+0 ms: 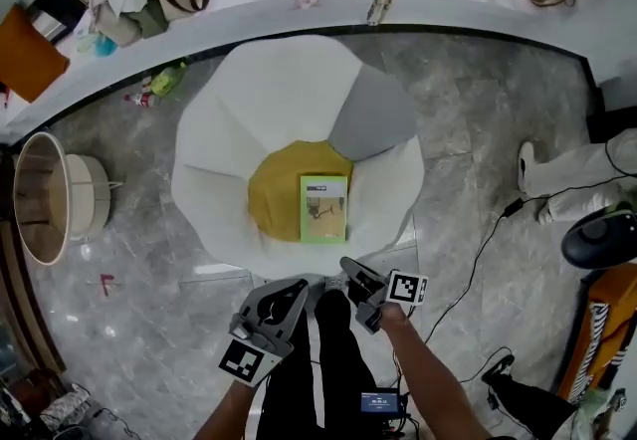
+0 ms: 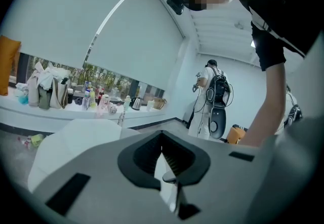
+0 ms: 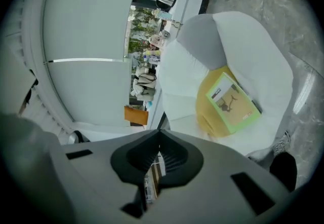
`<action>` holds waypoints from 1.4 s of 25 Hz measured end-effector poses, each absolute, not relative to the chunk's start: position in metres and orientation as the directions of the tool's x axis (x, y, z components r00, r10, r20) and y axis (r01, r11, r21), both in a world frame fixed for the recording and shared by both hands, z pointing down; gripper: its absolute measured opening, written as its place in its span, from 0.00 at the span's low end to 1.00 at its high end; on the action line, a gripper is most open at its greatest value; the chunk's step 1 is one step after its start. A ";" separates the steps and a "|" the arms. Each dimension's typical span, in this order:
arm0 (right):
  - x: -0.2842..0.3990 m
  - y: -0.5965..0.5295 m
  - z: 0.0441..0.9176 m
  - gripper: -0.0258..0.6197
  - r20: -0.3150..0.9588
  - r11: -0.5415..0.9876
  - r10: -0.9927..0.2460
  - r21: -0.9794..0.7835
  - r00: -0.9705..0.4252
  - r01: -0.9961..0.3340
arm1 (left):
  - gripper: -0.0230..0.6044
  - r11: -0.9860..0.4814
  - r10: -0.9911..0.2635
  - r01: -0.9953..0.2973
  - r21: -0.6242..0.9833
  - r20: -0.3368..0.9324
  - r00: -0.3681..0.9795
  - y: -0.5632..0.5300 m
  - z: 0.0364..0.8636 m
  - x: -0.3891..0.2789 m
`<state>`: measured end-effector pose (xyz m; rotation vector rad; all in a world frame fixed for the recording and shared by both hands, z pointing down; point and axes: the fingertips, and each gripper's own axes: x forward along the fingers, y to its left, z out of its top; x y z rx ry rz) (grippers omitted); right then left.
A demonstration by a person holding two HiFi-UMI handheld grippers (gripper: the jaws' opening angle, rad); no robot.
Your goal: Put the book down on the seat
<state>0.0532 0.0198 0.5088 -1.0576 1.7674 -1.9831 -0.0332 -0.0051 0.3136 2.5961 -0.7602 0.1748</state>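
A green-edged book (image 1: 323, 209) lies flat on the yellow seat cushion (image 1: 271, 197) of a white petal-shaped chair (image 1: 269, 100), cover up. Neither gripper touches it. My right gripper (image 1: 350, 271) hovers just in front of the chair's near edge, shut and empty, and in its own view the book (image 3: 233, 102) rests on the cushion (image 3: 208, 111) well beyond its closed jaws (image 3: 159, 137). My left gripper (image 1: 297, 289) hangs beside it, a little nearer to me, also shut with nothing held. The left gripper view (image 2: 162, 139) looks over the chair toward the far window.
A grey petal (image 1: 370, 114) forms the chair's back right. A curved counter (image 1: 448, 5) with bottles, bags and a kettle runs behind. A round wooden tub (image 1: 45, 197) stands left. Cables (image 1: 478, 259) cross the marble floor on the right. A person with a backpack (image 2: 212, 99) stands far off.
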 end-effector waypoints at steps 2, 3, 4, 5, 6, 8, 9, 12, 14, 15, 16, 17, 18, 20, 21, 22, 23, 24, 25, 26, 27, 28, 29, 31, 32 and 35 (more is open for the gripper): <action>0.048 0.016 0.475 0.06 0.280 -0.174 -0.654 -0.960 -0.703 -0.221 | 0.06 -0.746 -0.494 -0.541 0.388 0.222 0.841 -0.008 0.299 -0.035; 0.047 0.015 0.459 0.06 0.261 -0.157 -0.659 -0.965 -0.705 -0.210 | 0.06 -0.740 -0.499 -0.541 0.399 0.213 0.840 -0.009 0.292 -0.036; 0.046 0.014 0.443 0.06 0.244 -0.142 -0.665 -0.969 -0.706 -0.202 | 0.06 -0.738 -0.504 -0.541 0.404 0.204 0.839 -0.010 0.285 -0.037; 0.045 0.013 0.427 0.06 0.231 -0.127 -0.670 -0.972 -0.705 -0.198 | 0.06 -0.738 -0.508 -0.541 0.403 0.196 0.839 -0.010 0.276 -0.039; 0.045 0.013 0.411 0.06 0.225 -0.112 -0.673 -0.973 -0.705 -0.203 | 0.06 -0.740 -0.511 -0.541 0.399 0.189 0.838 -0.010 0.268 -0.041; 0.043 0.016 0.382 0.06 0.225 -0.088 -0.672 -0.970 -0.706 -0.225 | 0.06 -0.745 -0.514 -0.540 0.391 0.180 0.839 -0.008 0.251 -0.045; 0.042 0.018 0.369 0.06 0.228 -0.079 -0.670 -0.968 -0.707 -0.238 | 0.06 -0.748 -0.513 -0.539 0.387 0.179 0.840 -0.005 0.244 -0.047; 0.042 0.025 0.330 0.06 0.247 -0.026 -0.667 -0.951 -0.703 -0.309 | 0.06 -0.760 -0.505 -0.533 0.372 0.179 0.844 0.005 0.223 -0.054; 0.043 0.028 0.303 0.06 0.253 0.030 -0.665 -0.931 -0.703 -0.364 | 0.06 -0.766 -0.498 -0.527 0.369 0.178 0.848 0.014 0.210 -0.056; 0.042 0.030 0.289 0.06 0.248 0.056 -0.664 -0.924 -0.705 -0.378 | 0.06 -0.772 -0.492 -0.522 0.363 0.179 0.852 0.020 0.205 -0.057; 0.040 0.033 0.276 0.06 0.245 0.079 -0.662 -0.917 -0.709 -0.391 | 0.06 -0.783 -0.481 -0.514 0.352 0.182 0.857 0.026 0.202 -0.058; 0.039 0.036 0.264 0.06 0.244 0.102 -0.659 -0.908 -0.711 -0.406 | 0.06 -0.795 -0.469 -0.504 0.337 0.185 0.864 0.032 0.198 -0.058; 0.038 0.038 0.253 0.06 0.241 0.126 -0.659 -0.899 -0.713 -0.420 | 0.06 -0.807 -0.458 -0.494 0.325 0.185 0.870 0.037 0.193 -0.058; 0.037 0.039 0.232 0.06 0.233 0.173 -0.662 -0.878 -0.713 -0.447 | 0.06 -0.825 -0.442 -0.476 0.306 0.176 0.879 0.043 0.180 -0.055; 0.037 0.039 0.222 0.06 0.229 0.195 -0.664 -0.866 -0.711 -0.461 | 0.06 -0.832 -0.438 -0.469 0.297 0.168 0.883 0.045 0.173 -0.054; 0.037 0.039 0.213 0.06 0.226 0.216 -0.667 -0.853 -0.709 -0.475 | 0.06 -0.837 -0.435 -0.463 0.290 0.159 0.886 0.046 0.167 -0.053; 0.035 0.039 0.203 0.06 0.224 0.236 -0.671 -0.839 -0.707 -0.490 | 0.06 -0.841 -0.435 -0.460 0.284 0.150 0.888 0.047 0.160 -0.053; 0.034 0.040 0.193 0.06 0.224 0.255 -0.674 -0.824 -0.704 -0.506 | 0.06 -0.844 -0.436 -0.458 0.278 0.141 0.889 0.048 0.154 -0.053; 0.033 0.041 0.183 0.06 0.224 0.274 -0.677 -0.807 -0.701 -0.523 | 0.06 -0.846 -0.439 -0.459 0.272 0.132 0.889 0.049 0.147 -0.053; 0.032 0.043 0.174 0.06 0.226 0.294 -0.681 -0.787 -0.697 -0.542 | 0.06 -0.846 -0.446 -0.462 0.266 0.121 0.887 0.050 0.140 -0.053; 0.031 0.045 0.164 0.06 0.229 0.313 -0.686 -0.764 -0.691 -0.564 | 0.06 -0.844 -0.456 -0.468 0.264 0.109 0.883 0.050 0.133 -0.054; 0.030 0.047 0.155 0.06 0.233 0.332 -0.692 -0.738 -0.684 -0.587 | 0.06 -0.839 -0.468 -0.477 0.263 0.099 0.878 0.050 0.126 -0.055; 0.029 0.049 0.146 0.06 0.233 0.349 -0.698 -0.715 -0.677 -0.606 | 0.06 -0.833 -0.480 -0.486 0.265 0.092 0.873 0.051 0.120 -0.057; 0.029 0.054 0.130 0.06 0.227 0.378 -0.711 -0.675 -0.666 -0.634 | 0.06 -0.824 -0.497 -0.498 0.269 0.077 0.864 0.053 0.110 -0.060; 0.029 0.057 0.124 0.06 0.229 0.390 -0.715 -0.654 -0.661 -0.648 | 0.06 -0.822 -0.504 -0.502 0.269 0.070 0.861 0.054 0.106 -0.060; 0.032 0.068 0.114 0.06 0.248 0.432 -0.722 -0.568 -0.646 -0.700 | 0.06 -0.824 -0.505 -0.501 0.265 0.057 0.861 0.060 0.095 -0.059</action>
